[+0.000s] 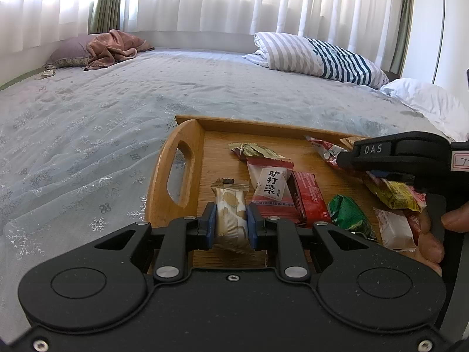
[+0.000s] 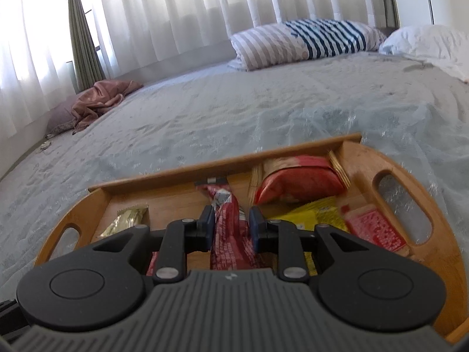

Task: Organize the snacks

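A wooden tray [image 1: 159, 176] with cut-out handles lies on the bed and holds several wrapped snacks. My left gripper [image 1: 231, 223] is shut on a cream and gold snack bar [image 1: 230, 205], over the tray's left part near the handle. My right gripper [image 2: 230, 228] is shut on a long red snack packet [image 2: 228, 234], above the middle of the tray [image 2: 381, 158]. In the left wrist view the right gripper [image 1: 340, 161] reaches in from the right, over the red packet [image 1: 325, 149] and a yellow packet [image 1: 392, 193], with a person's hand [image 1: 433, 234] behind it.
In the tray lie a white packet with black characters [image 1: 271, 184], a red box [image 1: 310, 196], a green packet [image 1: 348, 214], a gold packet [image 2: 126, 220] and a red bag [image 2: 296, 182]. Striped pillows [image 1: 319, 55], a white pillow [image 2: 428, 44] and a brown cloth [image 1: 114, 47] lie far back on the bed.
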{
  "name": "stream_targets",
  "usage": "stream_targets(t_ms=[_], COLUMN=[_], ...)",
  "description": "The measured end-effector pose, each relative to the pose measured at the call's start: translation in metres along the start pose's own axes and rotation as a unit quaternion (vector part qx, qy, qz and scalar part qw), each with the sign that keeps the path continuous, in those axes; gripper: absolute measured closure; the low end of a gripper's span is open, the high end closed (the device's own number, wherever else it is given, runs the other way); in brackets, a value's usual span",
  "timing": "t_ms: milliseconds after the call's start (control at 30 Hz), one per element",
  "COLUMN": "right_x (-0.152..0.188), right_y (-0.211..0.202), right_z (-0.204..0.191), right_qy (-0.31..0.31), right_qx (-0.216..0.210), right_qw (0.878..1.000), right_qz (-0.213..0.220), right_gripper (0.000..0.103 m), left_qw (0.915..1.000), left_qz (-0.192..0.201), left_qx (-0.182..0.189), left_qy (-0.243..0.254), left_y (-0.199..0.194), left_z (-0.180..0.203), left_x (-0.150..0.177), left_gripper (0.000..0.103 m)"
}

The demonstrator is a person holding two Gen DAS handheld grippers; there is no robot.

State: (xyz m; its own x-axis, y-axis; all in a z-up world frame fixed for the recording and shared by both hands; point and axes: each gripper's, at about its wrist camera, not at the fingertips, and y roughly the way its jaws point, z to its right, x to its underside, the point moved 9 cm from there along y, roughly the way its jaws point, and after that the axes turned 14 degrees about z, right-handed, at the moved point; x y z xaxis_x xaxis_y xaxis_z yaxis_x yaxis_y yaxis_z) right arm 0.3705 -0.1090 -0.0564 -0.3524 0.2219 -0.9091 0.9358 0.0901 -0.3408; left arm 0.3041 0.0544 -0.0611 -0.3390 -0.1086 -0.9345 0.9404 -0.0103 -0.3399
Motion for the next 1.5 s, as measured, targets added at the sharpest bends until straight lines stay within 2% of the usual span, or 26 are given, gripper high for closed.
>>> stream_targets(t_ms=[300,500,533,667,867,1267,1500], right_x=[0.004,0.002,0.002,0.002,-0.009,-0.016,0.004], right_y=[0.002,-0.003,-0.005,-0.016,-0.044,-0.109,-0.143], right_z=[0.0,-0.004,-0.005,-0.006,-0.005,0.013,0.023], right_qy=[-0.003,-0.027,-0.035,-0.039,-0.054,-0.094,-0.102], right_qx=[0.0,-0.004,-0.005,-0.012,-0.025,-0.037,-0.048], right_qw=[1.0,1.0,0.999,0.999,0.997,0.992,0.991], right_qz=[-0.013,-0.003,0.0,0.007,0.038,0.078,0.068], right_gripper=[0.074,0.066,0.066,0.05,0.039,0.017,0.014], left_qw=[1.0,1.0,1.0,1.0,0.9999,0.9994,0.9992], left_qz=[0.0,0.0,-0.001,-0.004,0.011,0.022,0.015], left_qx=[-0.001,-0.001,-0.002,-0.003,0.006,0.022,0.033], left_qy=[0.004,0.004,0.004,0.0,0.006,0.012,0.018], left_y=[0.001,0.0,0.0,-0.004,-0.023,-0.068,-0.093], left_z=[0.001,0.001,0.001,-0.001,0.002,0.015,0.023], left_x=[0.0,0.0,0.0,0.0,-0.009,-0.016,-0.004], left_gripper=[0.081,0.081,0.08,0.074,0.06,0.041,0.036])
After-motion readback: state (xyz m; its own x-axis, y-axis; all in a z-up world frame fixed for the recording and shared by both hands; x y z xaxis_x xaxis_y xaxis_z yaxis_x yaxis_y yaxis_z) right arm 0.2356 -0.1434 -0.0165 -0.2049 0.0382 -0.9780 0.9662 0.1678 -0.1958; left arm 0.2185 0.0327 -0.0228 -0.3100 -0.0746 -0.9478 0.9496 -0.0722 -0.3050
